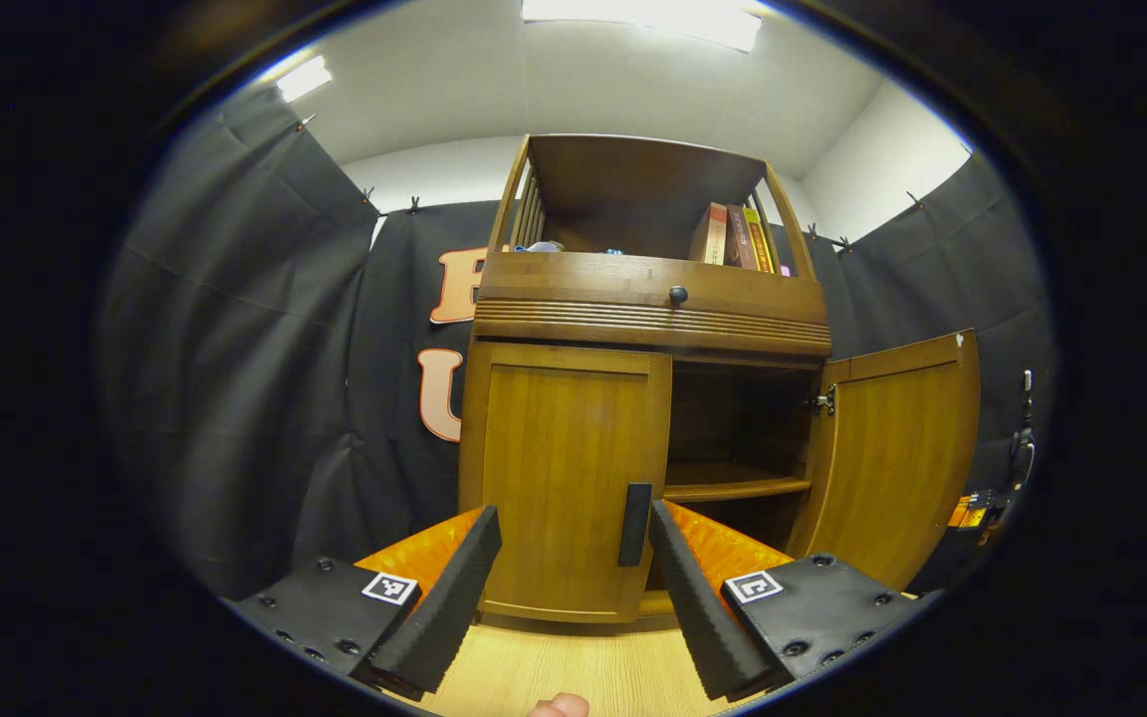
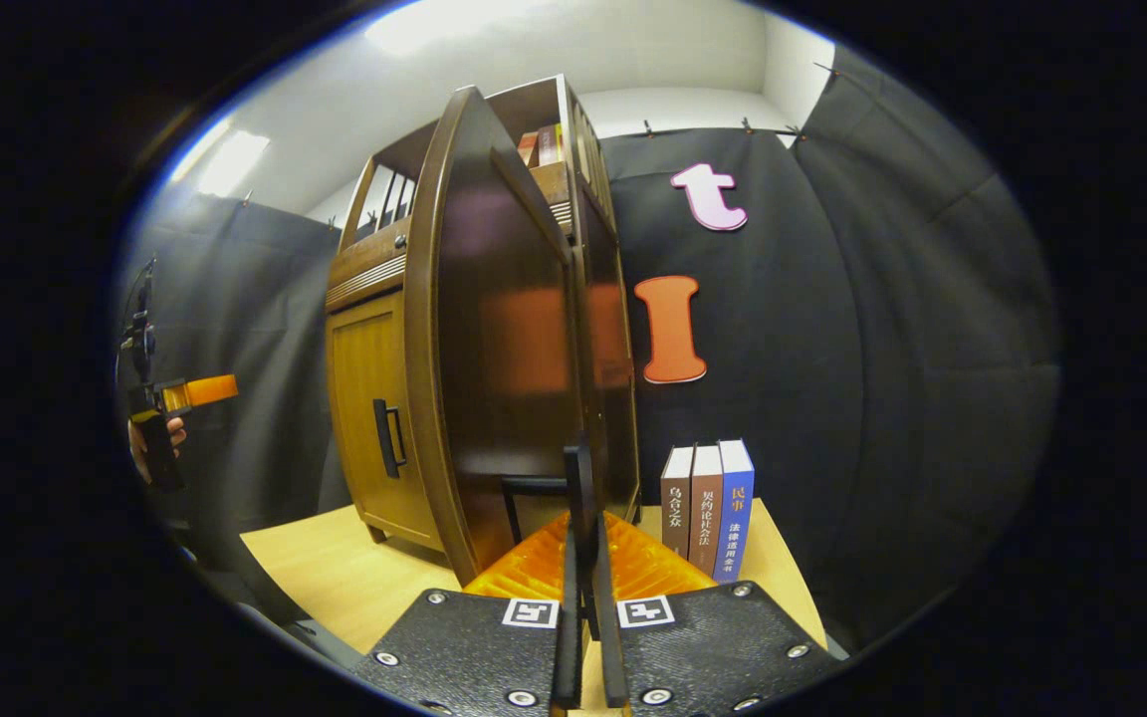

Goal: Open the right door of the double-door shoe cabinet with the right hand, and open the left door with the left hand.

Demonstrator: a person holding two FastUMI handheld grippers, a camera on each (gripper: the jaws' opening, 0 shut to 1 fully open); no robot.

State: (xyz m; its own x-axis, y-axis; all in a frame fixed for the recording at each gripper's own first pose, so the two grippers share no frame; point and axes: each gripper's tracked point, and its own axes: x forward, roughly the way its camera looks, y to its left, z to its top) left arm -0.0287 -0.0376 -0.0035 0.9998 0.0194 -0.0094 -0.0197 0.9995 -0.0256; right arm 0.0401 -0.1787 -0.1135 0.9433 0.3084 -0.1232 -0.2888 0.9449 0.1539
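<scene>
Since the right door (image 1: 897,453) already hangs open, the wide-spread left hand-held gripper (image 1: 573,588) should pinch the stiff left door's slim handle (image 1: 634,525) dead ahead.

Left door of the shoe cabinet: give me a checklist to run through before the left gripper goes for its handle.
1. Right door swung open: ok.
2. Left door shut, not yet opened: ok.
3. Left door handle in sight between the left gripper's fingers: ok.
4. Left gripper open for the handle: ok.
5. Left gripper touching the handle: not ok, apart.
6. Right gripper let go of the right door's handle: cannot tell.
</scene>
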